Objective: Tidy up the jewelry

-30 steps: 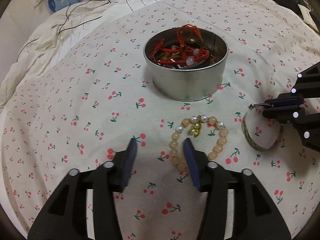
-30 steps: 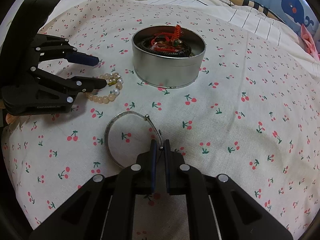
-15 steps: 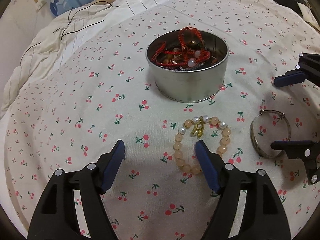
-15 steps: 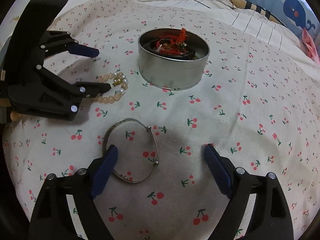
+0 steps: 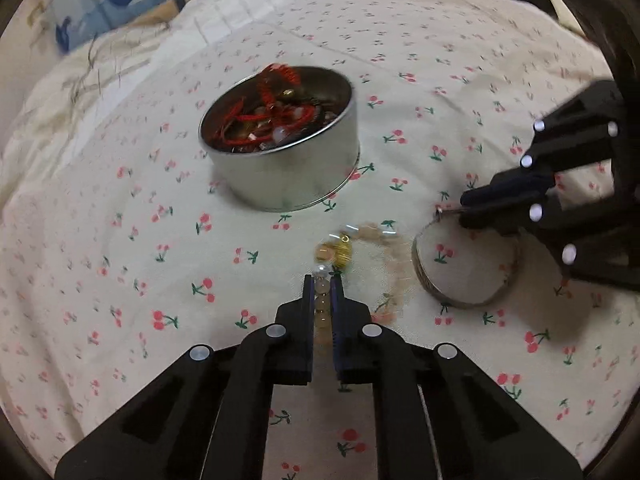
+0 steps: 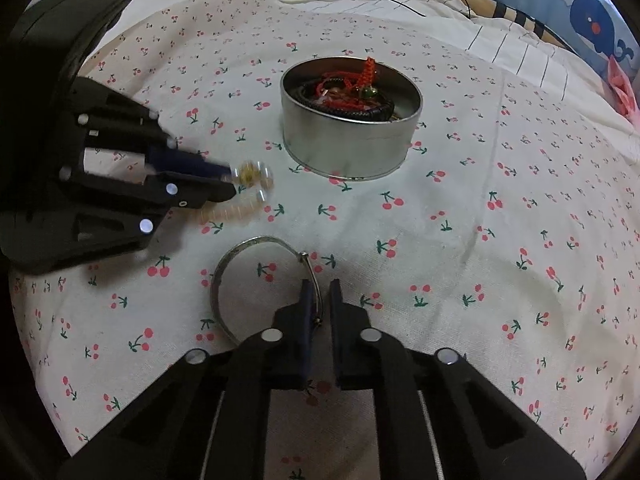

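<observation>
Cherry-print bedsheet (image 5: 120, 272): on left wrist view my left gripper (image 5: 323, 286) has just clamped the blurred peach bead bracelet (image 5: 362, 264) beside the round metal tin (image 5: 288, 176), may swing loose; right wrist view, right gripper (image 6: 320, 292) just pinched thin silver bangle (image 6: 240, 264), might slip out.

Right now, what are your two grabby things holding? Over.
Left tool just closed on peach bead bracelet. Right tool just closed on thin silver bangle. Round metal tin ahead, nothing in the way.
</observation>
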The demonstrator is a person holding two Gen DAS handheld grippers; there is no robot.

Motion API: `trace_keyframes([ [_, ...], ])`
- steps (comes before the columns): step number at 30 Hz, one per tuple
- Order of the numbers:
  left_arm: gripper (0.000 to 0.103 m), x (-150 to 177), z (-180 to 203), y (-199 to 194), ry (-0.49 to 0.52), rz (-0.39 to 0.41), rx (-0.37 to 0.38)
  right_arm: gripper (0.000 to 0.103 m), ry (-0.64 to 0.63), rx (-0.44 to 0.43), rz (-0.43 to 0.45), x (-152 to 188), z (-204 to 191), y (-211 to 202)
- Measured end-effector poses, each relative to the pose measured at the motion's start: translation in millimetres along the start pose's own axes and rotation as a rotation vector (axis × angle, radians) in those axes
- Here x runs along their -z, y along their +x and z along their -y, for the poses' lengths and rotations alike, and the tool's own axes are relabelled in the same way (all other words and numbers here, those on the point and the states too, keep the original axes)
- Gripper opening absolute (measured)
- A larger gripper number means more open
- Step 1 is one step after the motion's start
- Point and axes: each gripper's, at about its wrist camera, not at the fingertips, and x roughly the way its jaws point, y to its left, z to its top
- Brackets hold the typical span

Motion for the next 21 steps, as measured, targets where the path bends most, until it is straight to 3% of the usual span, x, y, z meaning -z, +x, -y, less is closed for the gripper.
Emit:
trace_keyframes([
  [6,0.007,-3.1,-2.4,-13.4,-0.023,0.046,0.043,0.005,0.047,-0.032,0.058,-2.1,9.6,-14.9],
  [21,0.007,-13.4,-17.6,-47.4,-0.038,0.129,0.071,0.006,0.136,-0.074,0.157,-6.8,28.1,-43.1],
])
